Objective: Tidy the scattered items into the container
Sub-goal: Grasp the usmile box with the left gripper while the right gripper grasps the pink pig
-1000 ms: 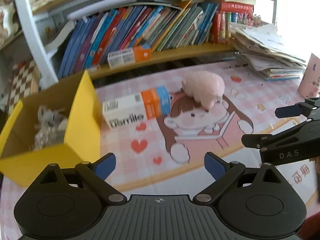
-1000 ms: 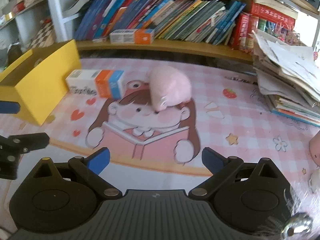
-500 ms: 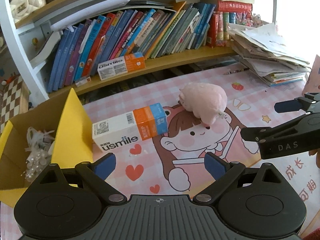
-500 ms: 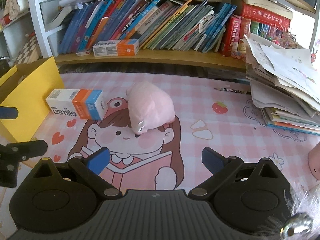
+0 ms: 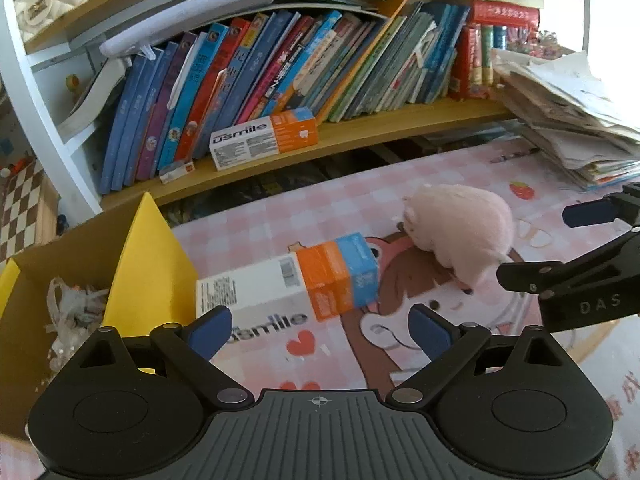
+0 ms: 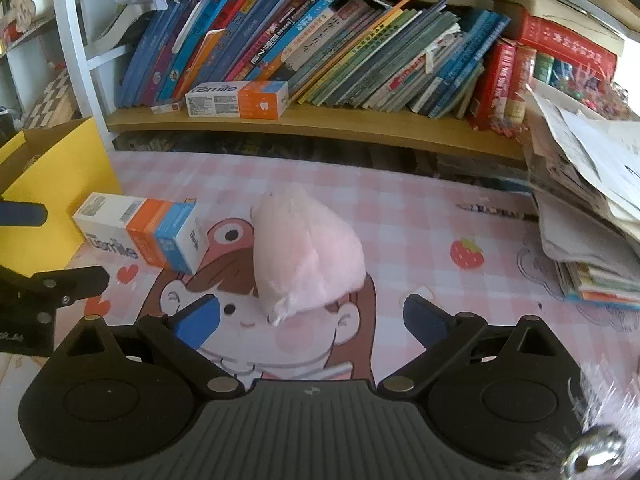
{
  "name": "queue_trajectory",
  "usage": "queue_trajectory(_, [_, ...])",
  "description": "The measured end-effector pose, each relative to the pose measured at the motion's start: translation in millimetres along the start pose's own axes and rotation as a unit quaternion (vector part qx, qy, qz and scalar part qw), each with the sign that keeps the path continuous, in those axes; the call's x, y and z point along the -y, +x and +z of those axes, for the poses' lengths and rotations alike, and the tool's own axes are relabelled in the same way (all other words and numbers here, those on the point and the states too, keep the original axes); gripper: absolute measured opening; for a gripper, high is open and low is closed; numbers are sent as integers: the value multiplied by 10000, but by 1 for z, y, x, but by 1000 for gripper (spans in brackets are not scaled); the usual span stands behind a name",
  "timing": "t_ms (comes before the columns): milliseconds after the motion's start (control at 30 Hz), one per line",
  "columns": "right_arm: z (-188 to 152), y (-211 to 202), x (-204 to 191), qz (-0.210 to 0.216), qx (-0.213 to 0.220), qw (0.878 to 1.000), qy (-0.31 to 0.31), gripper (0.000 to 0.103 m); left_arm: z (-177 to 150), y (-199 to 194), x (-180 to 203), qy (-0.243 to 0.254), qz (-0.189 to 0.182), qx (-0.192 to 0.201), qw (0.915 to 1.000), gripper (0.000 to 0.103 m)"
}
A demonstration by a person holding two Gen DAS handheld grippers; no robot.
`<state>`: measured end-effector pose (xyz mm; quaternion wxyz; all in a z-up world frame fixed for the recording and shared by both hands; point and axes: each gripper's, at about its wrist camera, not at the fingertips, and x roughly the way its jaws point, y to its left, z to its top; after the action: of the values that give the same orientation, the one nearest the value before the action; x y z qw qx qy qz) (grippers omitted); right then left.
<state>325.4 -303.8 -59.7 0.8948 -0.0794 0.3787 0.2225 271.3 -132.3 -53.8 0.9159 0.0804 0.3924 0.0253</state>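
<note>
Grippers nearer; box (image 5: 288, 288) (front hidden).

- Bare pink mat lies open between the left gripper (image 5: 320, 330) and the toothpaste box (image 5: 288, 292), its fingers spread wide.
- The yellow box (image 5: 144, 264) stands just left of the toothpaste box, its wall closing that side.
- The plush toy (image 6: 304, 256) sits just in front of the right gripper (image 6: 316, 320), between its spread fingers.
- A paper stack (image 6: 580, 208) blocks the desk's right edge.
- The bookshelf (image 6: 320, 126) walls off the back.
</note>
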Motion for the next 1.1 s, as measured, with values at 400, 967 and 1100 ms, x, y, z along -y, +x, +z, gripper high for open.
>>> queue_trajectory(400, [16,34,-3,151,-163,9997,-111,99,20,58,2,1120,190,-270,9932,97])
queue_trajectory(967, [27,59,-11,77,-216,9995,-206,94,19,77,-11,1267,-48,-627,9899,83])
queue_trajectory(1100, [24,58,-7,-17,-275,9994,-191,73,18,68,-16,1149,-159,-631,9912,64])
